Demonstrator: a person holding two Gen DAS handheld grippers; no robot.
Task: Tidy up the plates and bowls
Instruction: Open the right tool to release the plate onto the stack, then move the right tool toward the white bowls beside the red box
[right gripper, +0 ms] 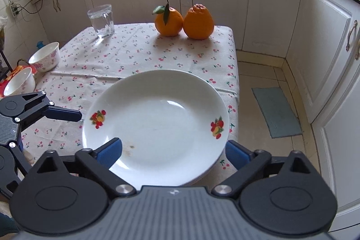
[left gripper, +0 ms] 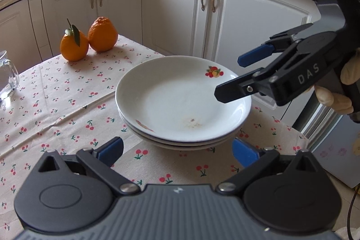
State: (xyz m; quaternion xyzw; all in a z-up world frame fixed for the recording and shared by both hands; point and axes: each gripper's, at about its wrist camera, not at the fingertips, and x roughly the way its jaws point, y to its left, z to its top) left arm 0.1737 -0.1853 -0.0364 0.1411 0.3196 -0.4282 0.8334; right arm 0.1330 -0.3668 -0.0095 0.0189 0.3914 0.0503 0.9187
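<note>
A stack of white plates with fruit prints (left gripper: 180, 102) sits near the table's right edge; it also shows in the right wrist view (right gripper: 157, 123). My left gripper (left gripper: 177, 149) is open and empty, just short of the stack's near rim. My right gripper (left gripper: 227, 75) is open and empty, above the stack's right rim; in its own view (right gripper: 173, 151) the jaws stand wide over the top plate. The left gripper shows at the left of that view (right gripper: 65, 115). Two white bowls, one with pink flowers (right gripper: 45, 56) and one plain (right gripper: 19, 82), stand at the table's left edge.
Two oranges (left gripper: 88, 38) stand at the far side of the cherry-print tablecloth (left gripper: 56, 109). A glass mug (right gripper: 102, 20) stands at the far left. White kitchen cabinets (left gripper: 177, 12) lie beyond. The table edge drops to a tiled floor with a mat (right gripper: 276, 111) on the right.
</note>
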